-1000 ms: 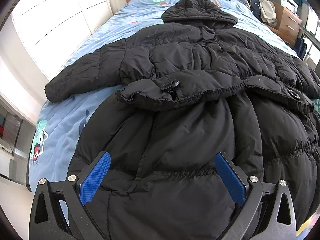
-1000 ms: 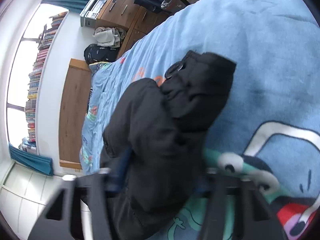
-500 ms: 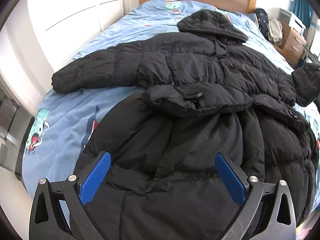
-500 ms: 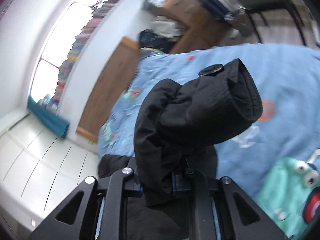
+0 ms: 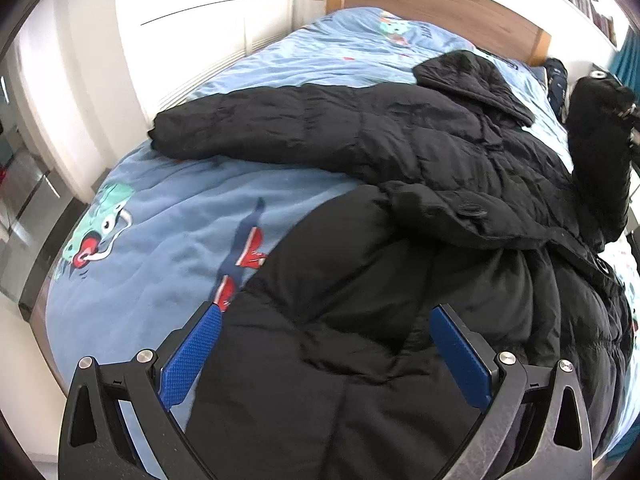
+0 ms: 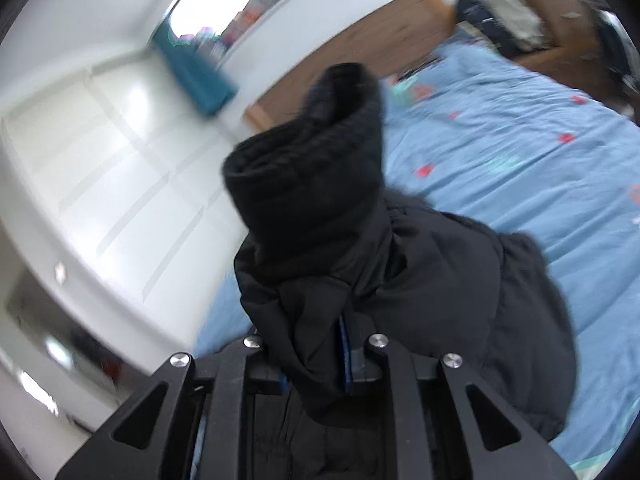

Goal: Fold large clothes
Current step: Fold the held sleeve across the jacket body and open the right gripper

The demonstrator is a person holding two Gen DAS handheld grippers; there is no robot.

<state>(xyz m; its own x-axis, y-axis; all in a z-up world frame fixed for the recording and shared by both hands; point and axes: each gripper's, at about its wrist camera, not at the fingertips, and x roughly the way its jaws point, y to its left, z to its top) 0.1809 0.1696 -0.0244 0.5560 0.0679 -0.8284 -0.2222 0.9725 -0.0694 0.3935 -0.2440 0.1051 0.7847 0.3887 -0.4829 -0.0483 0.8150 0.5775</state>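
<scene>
A large black puffer coat [image 5: 400, 184] lies spread on the blue bed [image 5: 168, 232], hood toward the wooden headboard, one sleeve stretched out to the left. My left gripper [image 5: 326, 352] hovers open above the coat's lower hem, nothing between its blue pads. The other sleeve [image 6: 320, 184] is lifted off the bed, its cuff standing up. My right gripper [image 6: 316, 364] is shut on that sleeve just below the cuff. In the left wrist view the raised sleeve [image 5: 596, 152] stands at the far right edge.
White wardrobe doors [image 5: 192, 32] run along the bed's left side. A wooden headboard [image 5: 440, 4] closes the far end. A dark bag [image 5: 558, 80] and a wooden dresser [image 6: 568, 12] stand past the bed's far right corner. Bare blue cover lies left of the coat.
My right gripper closed on the sleeve and lifted it off the bed, rolling as it rose. The left gripper drifted sideways over the hem, still open.
</scene>
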